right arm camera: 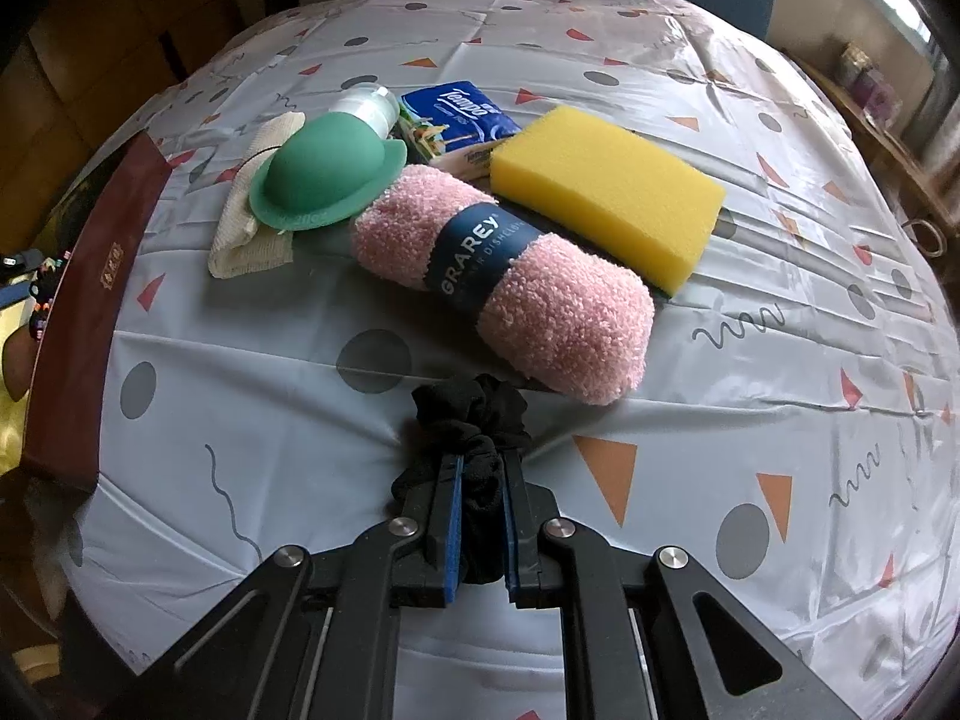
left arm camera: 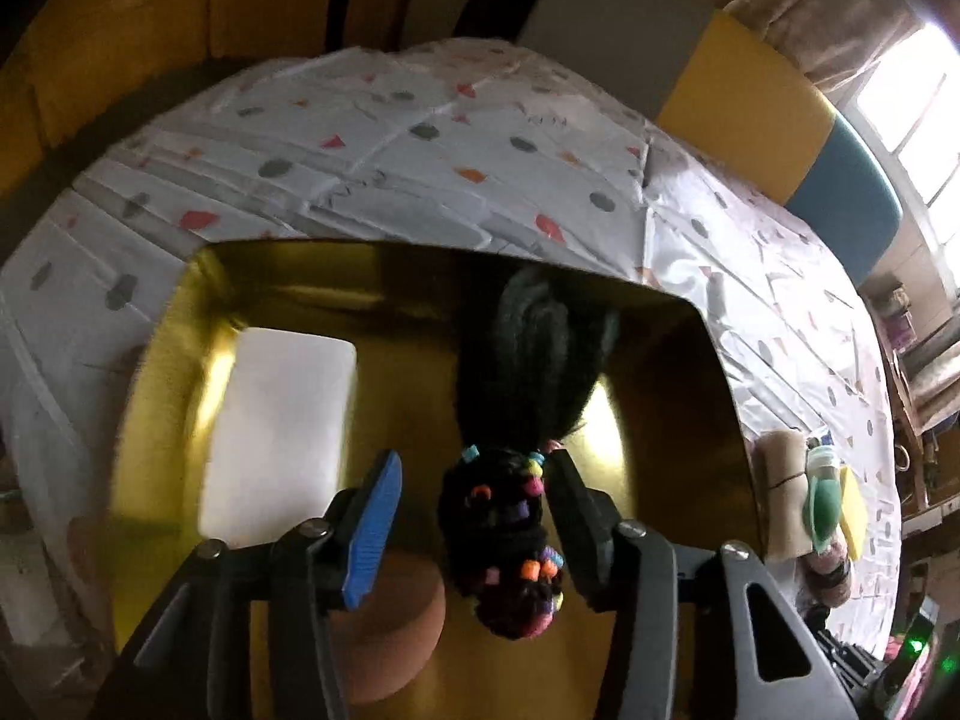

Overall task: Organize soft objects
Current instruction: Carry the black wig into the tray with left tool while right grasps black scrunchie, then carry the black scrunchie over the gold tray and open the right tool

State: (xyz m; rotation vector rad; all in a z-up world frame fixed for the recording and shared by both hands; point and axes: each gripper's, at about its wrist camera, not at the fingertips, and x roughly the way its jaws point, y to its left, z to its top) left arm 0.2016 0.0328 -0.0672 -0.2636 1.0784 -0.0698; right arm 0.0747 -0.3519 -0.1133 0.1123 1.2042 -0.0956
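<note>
over the gold tray (left arm camera: 180, 360) the left gripper (left arm camera: 474, 516) stands spread around a beaded black hair bundle (left arm camera: 510, 540), apparently depositing it; the right gripper (right arm camera: 483, 516) pinches a black scrunchie (right arm camera: 471, 414), likely next.

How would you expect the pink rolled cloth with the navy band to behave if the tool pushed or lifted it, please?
The pink rolled cloth looks fluffy, so it would probably squash under the pads. Lying as a cylinder, it may roll if nudged sideways. Its navy band likely keeps it from unrolling.
</note>
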